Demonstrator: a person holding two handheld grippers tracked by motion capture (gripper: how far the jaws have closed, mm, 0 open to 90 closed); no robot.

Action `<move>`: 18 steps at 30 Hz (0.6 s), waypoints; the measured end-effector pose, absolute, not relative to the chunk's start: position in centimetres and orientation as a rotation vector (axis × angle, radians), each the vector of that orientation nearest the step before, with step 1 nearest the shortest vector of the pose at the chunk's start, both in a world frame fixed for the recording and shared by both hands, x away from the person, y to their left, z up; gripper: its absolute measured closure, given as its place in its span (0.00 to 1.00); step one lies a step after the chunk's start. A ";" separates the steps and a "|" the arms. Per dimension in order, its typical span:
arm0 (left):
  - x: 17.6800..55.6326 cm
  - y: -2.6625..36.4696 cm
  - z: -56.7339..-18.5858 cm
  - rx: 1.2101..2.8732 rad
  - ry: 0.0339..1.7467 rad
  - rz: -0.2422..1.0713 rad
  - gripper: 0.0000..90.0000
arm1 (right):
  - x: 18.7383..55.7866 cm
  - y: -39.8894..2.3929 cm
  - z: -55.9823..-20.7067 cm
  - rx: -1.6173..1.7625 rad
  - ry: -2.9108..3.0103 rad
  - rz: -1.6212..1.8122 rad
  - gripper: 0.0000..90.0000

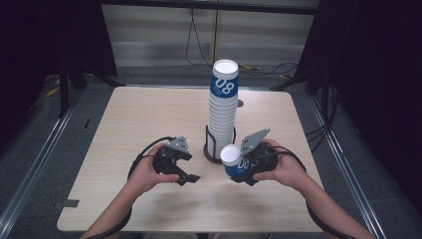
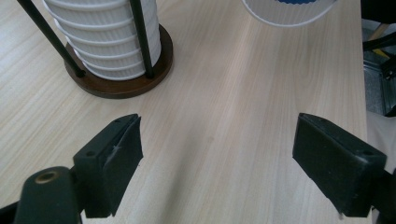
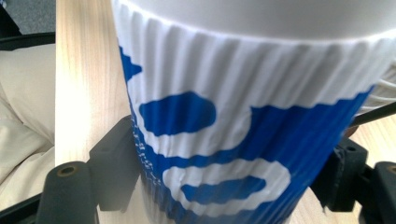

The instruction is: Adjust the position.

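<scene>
A tall stack of white ribbed paper cups (image 1: pixel 222 109), the top one blue with "08", stands in a black wire holder on a round brown base (image 2: pixel 122 79) at the table's middle. My right gripper (image 1: pixel 247 172) is shut on a single blue-and-white cup (image 1: pixel 233 160), held upside down just right of the holder; in the right gripper view the cup (image 3: pixel 243 130) sits between both black jaws. My left gripper (image 1: pixel 188 178) is open to the left of the holder, its jaws wide apart over bare wood, with the held cup's rim (image 2: pixel 289 14) beyond it.
The light wooden table (image 1: pixel 149 119) has free room on its left and back halves. Black tripod legs and cables lie on the floor beyond the far edge, and metal rails run along both sides.
</scene>
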State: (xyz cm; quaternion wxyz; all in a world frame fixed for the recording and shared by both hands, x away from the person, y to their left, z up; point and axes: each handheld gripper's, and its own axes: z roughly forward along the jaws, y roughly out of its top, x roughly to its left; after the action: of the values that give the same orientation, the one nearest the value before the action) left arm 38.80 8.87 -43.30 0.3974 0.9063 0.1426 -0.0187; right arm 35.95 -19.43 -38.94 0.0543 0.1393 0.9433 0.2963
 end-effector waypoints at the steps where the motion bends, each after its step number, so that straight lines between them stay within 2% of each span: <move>1: 38.9 8.9 -43.3 2.314 0.339 -0.039 0.18 | 36.0 -19.4 -39.0 0.410 2.867 0.889 0.24; 18: 38.6 8.7 -43.2 2.305 0.330 -0.046 0.18 | 36.1 -18.5 -39.4 0.373 2.930 0.763 0.24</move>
State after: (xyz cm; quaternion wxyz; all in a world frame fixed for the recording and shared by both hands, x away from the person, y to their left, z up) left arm 38.62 8.73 -43.24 0.3953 0.9091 0.1302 -0.0180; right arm 36.08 -18.46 -39.37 0.0453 0.1222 0.9595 0.2499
